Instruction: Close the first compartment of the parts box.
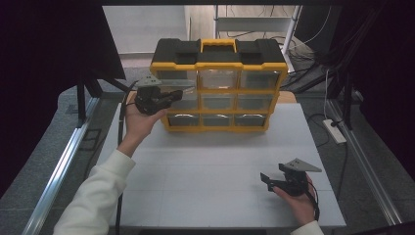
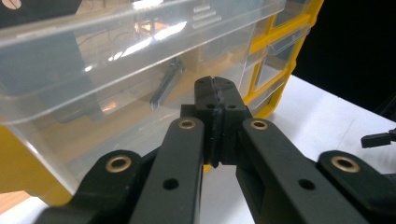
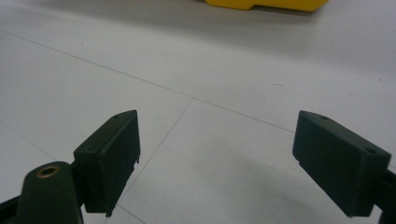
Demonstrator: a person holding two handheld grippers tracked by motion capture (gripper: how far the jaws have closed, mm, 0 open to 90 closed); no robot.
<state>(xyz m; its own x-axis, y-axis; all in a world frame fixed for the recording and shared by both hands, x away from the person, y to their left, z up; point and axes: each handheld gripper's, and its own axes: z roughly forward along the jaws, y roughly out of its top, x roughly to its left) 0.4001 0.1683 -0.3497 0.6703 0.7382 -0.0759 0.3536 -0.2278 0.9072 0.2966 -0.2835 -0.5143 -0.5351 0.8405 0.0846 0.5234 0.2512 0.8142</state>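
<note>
Clear drawer [image 2: 116, 60] — metal bolt [image 2: 167, 84] inside

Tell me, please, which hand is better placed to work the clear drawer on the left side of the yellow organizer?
Left. The left claw sits shut right at the clear drawer of the organizer, while the right claw rests open, low over the table, well away from it.

Yellow-and-black organizer [image 1: 218, 63], clear drawer [image 2: 116, 60], black fingers [image 3: 112, 154], white table [image 1: 210, 171]

A clear plastic drawer [image 2: 116, 70] stands pulled out of the yellow organizer [image 1: 218, 85].
</note>
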